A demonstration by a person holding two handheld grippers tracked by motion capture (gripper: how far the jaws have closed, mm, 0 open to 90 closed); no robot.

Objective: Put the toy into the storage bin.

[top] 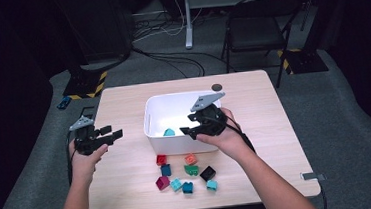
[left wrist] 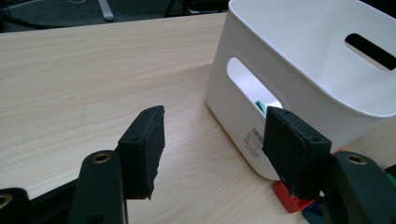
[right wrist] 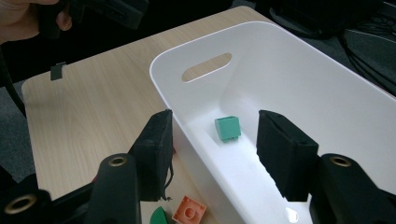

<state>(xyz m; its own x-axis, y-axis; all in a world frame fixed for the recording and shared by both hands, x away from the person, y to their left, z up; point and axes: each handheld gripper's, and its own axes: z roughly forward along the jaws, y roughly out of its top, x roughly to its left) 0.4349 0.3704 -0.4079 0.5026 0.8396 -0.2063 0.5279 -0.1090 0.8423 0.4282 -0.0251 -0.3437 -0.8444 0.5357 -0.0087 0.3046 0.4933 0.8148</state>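
The right tool [top: 184, 130] hung over the near rim of the white bin [top: 150, 118], its jaws spread apart with nothing between them; in the right gripper view one jaw stood outside the bin's wall and the other above its inside. The left tool [top: 111, 132] was held over the left part of the desk [top: 123, 99], well apart from the bin, pointing toward it, its jaws likewise spread and empty; in the left gripper view they framed bare wood and the bin's side with its handle slot. Inside the bin, a single teal block [right wrist: 228, 128] lay on the floor close to the near wall. In front of the bin, on the desk, lay a loose cluster of small blocks: a red block [top: 162, 159] just beside the bin's front wall, an orange block [top: 191, 158] to its right, a green block [top: 191, 169] and a black block [top: 207, 172] a little nearer the person, a dark blue block [top: 166, 169], a magenta block [top: 162, 182], and three more teal or blue ones along the near edge of the cluster. A small dark round disc [top: 217, 87] sat on the desk behind the bin's far right corner.
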